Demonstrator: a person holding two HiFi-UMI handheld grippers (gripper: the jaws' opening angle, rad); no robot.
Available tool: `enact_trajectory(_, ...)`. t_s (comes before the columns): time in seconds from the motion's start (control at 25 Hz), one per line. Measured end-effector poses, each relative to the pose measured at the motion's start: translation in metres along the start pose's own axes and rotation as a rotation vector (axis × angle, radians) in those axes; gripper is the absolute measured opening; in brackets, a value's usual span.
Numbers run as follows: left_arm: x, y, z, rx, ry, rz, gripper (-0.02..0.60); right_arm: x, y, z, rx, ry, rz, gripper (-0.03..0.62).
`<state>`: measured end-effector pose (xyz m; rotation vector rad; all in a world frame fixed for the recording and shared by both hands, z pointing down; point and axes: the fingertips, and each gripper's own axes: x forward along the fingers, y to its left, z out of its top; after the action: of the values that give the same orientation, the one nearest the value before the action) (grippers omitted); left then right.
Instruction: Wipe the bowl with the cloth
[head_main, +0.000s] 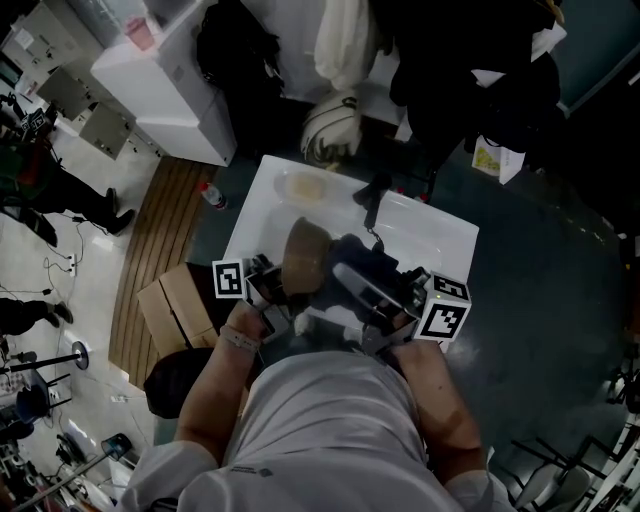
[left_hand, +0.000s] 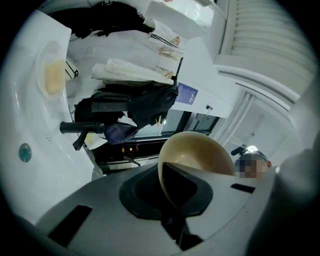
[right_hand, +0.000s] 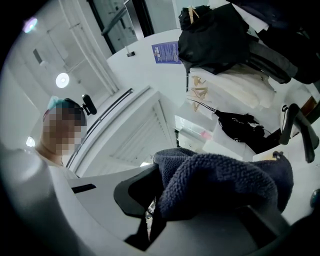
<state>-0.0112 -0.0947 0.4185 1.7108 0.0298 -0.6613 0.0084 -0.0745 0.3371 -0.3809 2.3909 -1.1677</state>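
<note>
Left claw (left_hand: 169, 200) clenched on the rim of the tan bowl (left_hand: 200, 152), which is held tilted above the white basin (head_main: 440, 235). Right claw (right_hand: 152, 210) clenched on the dark cloth (right_hand: 225, 187).

Judgement: bowl rigid, light, slick, so pinch at the rim. Cloth soft, can be taken anywhere.

Only the head view shows cloth and bowl just beside each other. Each gripper view shows its own pinch.

steep overhead, two close-ups, shared bowl (head_main: 305, 258)

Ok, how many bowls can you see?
1: the bowl, gripped at its rim by the left gripper, over the white sink. The cloth could hide others.
</note>
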Motion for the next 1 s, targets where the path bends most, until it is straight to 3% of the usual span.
enact_trajectory(0.24, 0.003, -0.003, -0.009, 0.028, 0.044, 0.031, 0.018, -0.011, -0.022, 0.017, 0.036, -0.076, -0.088, 0.039)
enact_trajectory(0.48, 0.001, -0.004, -0.007, 0.016, 0.018, 0.018, 0.018, -0.02, -0.042, 0.0, 0.077, -0.06, -0.157, 0.038)
enact_trajectory(0.76, -0.003, 0.003, 0.002, 0.033, -0.014, 0.073, 0.02, -0.018, -0.03, -0.021, 0.116, -0.02, -0.129, 0.038)
enact_trajectory(1.0, -0.009, 0.016, 0.004, 0.096, -0.02, 0.171, 0.018, -0.031, -0.021, -0.004, 0.076, -0.054, -0.141, 0.038)
